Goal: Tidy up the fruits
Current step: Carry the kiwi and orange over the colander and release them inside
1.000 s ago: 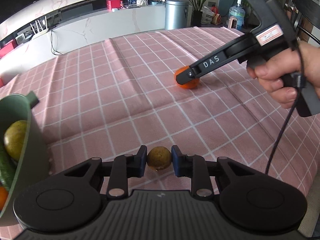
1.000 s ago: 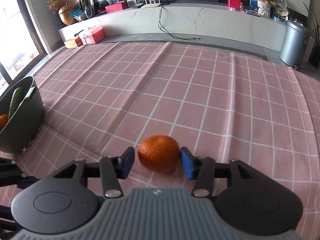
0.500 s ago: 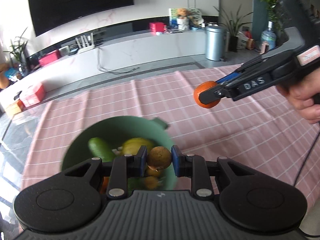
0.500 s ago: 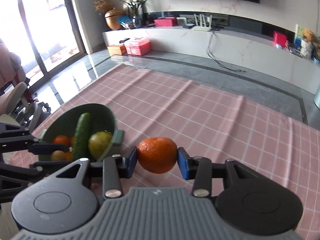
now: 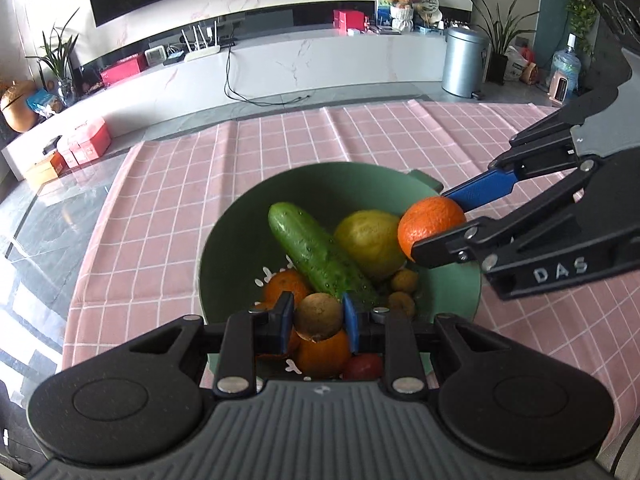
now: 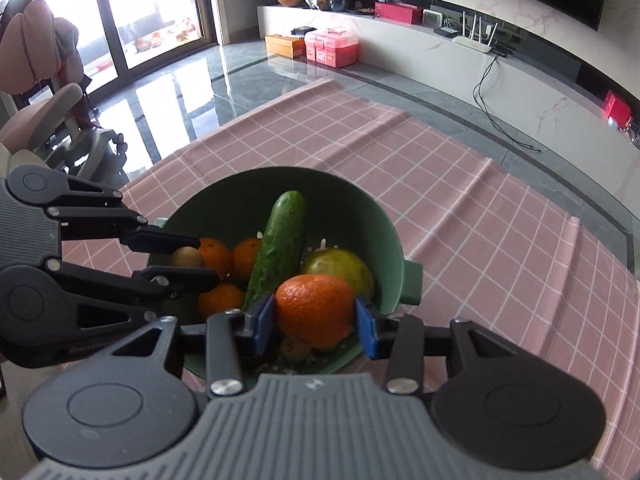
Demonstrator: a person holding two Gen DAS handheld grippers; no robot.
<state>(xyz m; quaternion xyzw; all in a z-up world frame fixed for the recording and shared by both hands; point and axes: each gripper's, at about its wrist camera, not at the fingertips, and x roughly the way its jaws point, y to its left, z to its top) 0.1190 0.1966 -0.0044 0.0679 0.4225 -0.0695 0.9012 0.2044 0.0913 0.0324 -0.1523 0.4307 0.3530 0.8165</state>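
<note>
A green bowl (image 5: 240,240) (image 6: 360,216) on the pink checked cloth holds a cucumber (image 5: 316,252) (image 6: 280,244), a yellow-green citrus (image 5: 368,240) (image 6: 340,266), several oranges and small brown fruits. My left gripper (image 5: 318,318) (image 6: 188,262) is shut on a small brown fruit (image 5: 318,316) (image 6: 186,257) above the bowl's near side. My right gripper (image 6: 316,318) (image 5: 436,226) is shut on an orange (image 6: 314,308) (image 5: 430,222) above the bowl's right rim.
The pink checked tablecloth (image 5: 168,208) (image 6: 480,232) ends at the table edge just left of the bowl, with grey floor beyond. A small red fruit (image 5: 362,366) lies at the bowl's near edge. A chair (image 6: 48,112) stands off the table.
Both grippers have lifted their fruits off the cloth and carried them left, over the green bowl. Both are still shut on their fruits.
</note>
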